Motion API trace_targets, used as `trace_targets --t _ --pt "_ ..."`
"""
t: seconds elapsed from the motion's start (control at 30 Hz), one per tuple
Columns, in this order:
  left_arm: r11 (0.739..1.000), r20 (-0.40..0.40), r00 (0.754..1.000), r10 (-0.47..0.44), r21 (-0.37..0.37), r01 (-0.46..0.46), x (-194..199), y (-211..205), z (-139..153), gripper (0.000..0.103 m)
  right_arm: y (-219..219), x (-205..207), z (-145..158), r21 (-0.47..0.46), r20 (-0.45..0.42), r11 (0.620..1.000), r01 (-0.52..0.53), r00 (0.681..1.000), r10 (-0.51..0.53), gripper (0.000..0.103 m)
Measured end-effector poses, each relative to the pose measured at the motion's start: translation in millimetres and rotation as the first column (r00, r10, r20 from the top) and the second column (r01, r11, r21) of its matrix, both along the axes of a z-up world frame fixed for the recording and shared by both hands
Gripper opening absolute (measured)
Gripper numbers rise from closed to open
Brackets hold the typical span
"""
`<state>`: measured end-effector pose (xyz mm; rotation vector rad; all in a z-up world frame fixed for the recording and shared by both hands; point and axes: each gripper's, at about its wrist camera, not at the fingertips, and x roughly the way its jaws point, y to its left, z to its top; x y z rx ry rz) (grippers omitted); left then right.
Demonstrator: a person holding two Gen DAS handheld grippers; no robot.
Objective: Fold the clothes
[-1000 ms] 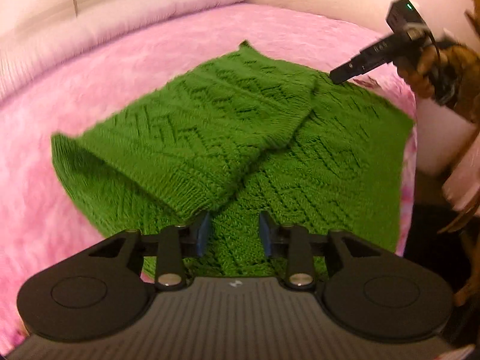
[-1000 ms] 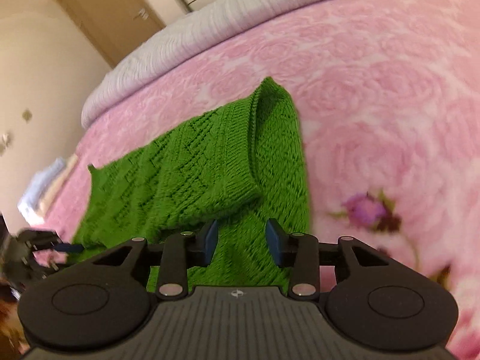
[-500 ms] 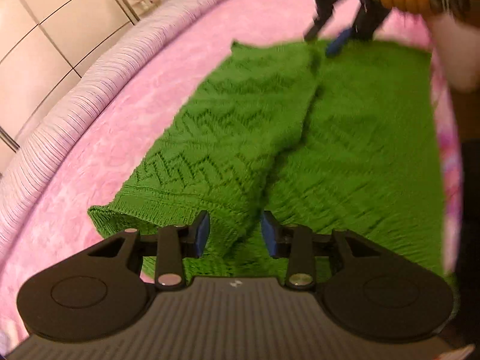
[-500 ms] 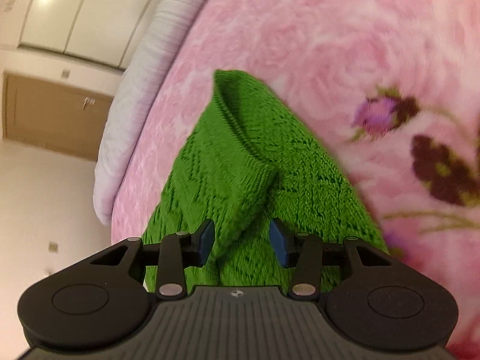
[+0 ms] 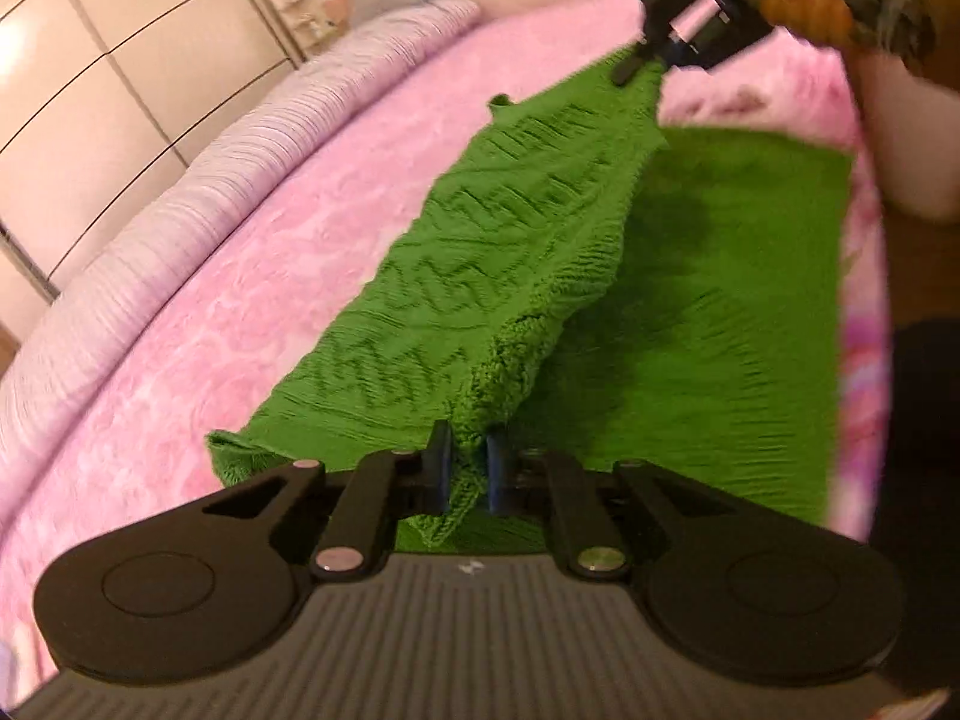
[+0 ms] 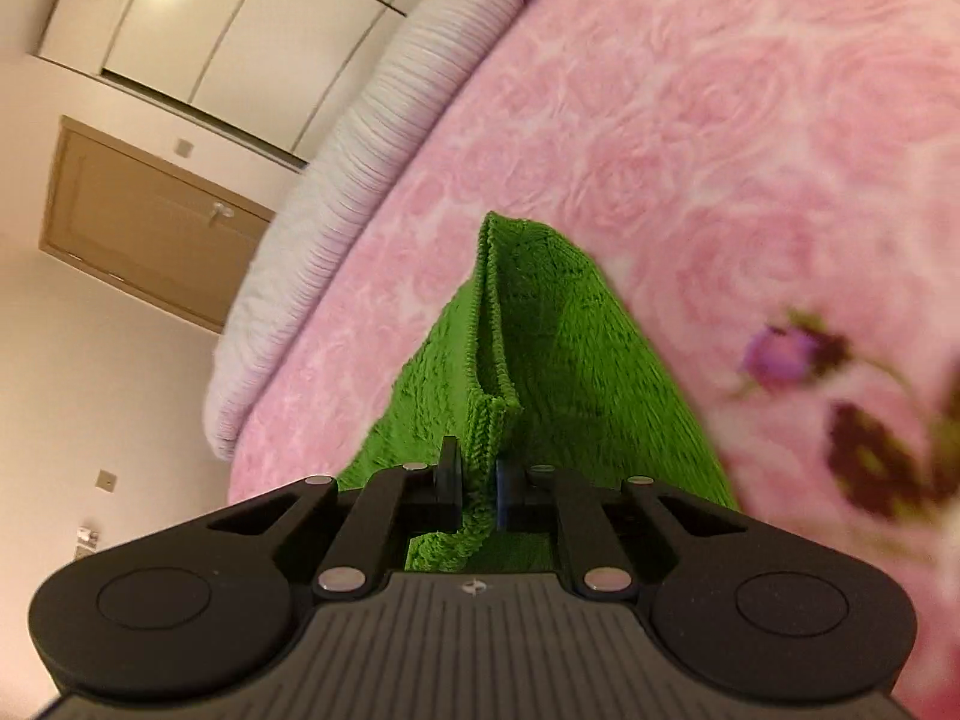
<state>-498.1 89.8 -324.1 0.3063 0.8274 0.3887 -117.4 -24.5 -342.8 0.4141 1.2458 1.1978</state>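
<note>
A green knitted sweater (image 5: 708, 312) lies on a pink bedspread, with one folded layer raised off the flat part. My left gripper (image 5: 467, 468) is shut on the near ribbed corner of that raised layer. At the far end, the right gripper (image 5: 645, 63), held by a hand, pinches the opposite corner. In the right wrist view my right gripper (image 6: 479, 483) is shut on a ribbed edge of the green sweater (image 6: 558, 324), which rises in a fold ahead of the fingers.
The pink rose-patterned bedspread (image 5: 252, 276) spreads to the left, bordered by a ribbed lilac pillow edge (image 5: 180, 192). White wardrobe doors (image 5: 120, 60) stand beyond. A person's arm (image 5: 900, 138) is at the right. A brown door (image 6: 138, 222) shows in the right wrist view.
Both grippers went from open to shut on the sweater's folded layer and lifted it off the flat part. The right gripper dropped onto the far corner.
</note>
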Motion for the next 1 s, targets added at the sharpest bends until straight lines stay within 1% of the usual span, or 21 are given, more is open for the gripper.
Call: trace_targets --t 0.13,0.23,0.37,0.47,0.57,0.63,0.73,0.83,0.9,0.93,0.97,1.0 --pt "1.0 0.001 1.0 0.008 -0.02 -0.008 -15 -42 -5 0.008 -42 -14 -10 -0.03 -0.016 0.999 0.016 1.0 -0.016 0.011" --pt "0.999 0.014 0.999 0.031 -0.025 -0.031 -19 -51 -11 0.008 -62 -21 -21 -0.038 -0.036 0.999 0.038 0.999 -0.039 0.011" --pt "0.997 0.051 0.996 0.068 -0.024 -0.067 -25 -55 -10 0.008 -69 -30 -18 -0.022 -0.037 0.998 0.057 0.998 -0.058 0.011" --pt "0.997 0.079 0.994 0.081 -0.028 -0.079 -30 -55 -4 0.008 -72 -35 -12 0.003 -0.011 0.998 0.055 0.998 -0.055 0.011" --pt "0.996 0.067 0.994 0.083 -0.049 -0.08 -30 -55 -9 0.008 -75 -39 -18 -0.023 0.011 0.998 0.054 0.998 -0.054 0.011" --pt "0.995 0.055 0.995 0.085 -0.058 -0.082 -31 -57 -13 0.008 -76 -40 -30 -0.054 0.001 0.997 0.063 0.998 -0.063 0.011" --pt "0.994 0.037 0.995 0.087 -0.071 -0.084 -33 -60 -19 0.008 -82 -42 -44 -0.066 -0.019 0.995 0.08 0.996 -0.082 0.01" --pt "0.993 0.017 0.996 0.087 -0.079 -0.085 -34 -62 -24 0.011 -79 -44 -47 -0.078 0.008 0.994 0.078 0.997 -0.077 0.01" --pt "0.994 -0.007 0.997 0.078 -0.069 -0.079 -34 -64 -22 0.012 -79 -43 -43 -0.099 0.023 0.992 0.074 0.997 -0.072 0.013" --pt "0.994 -0.011 0.997 0.081 -0.074 -0.081 -36 -64 -18 0.014 -80 -43 -38 -0.106 0.033 0.992 0.073 0.997 -0.07 0.022" --pt "0.993 -0.01 0.996 0.087 -0.083 -0.088 -38 -63 -14 0.014 -82 -44 -30 -0.12 0.079 0.99 0.08 0.994 -0.07 0.028" --pt "0.99 -0.003 0.995 0.103 -0.101 -0.103 -41 -62 -7 0.015 -84 -46 -21 -0.134 0.137 0.987 0.088 0.988 -0.07 0.032"
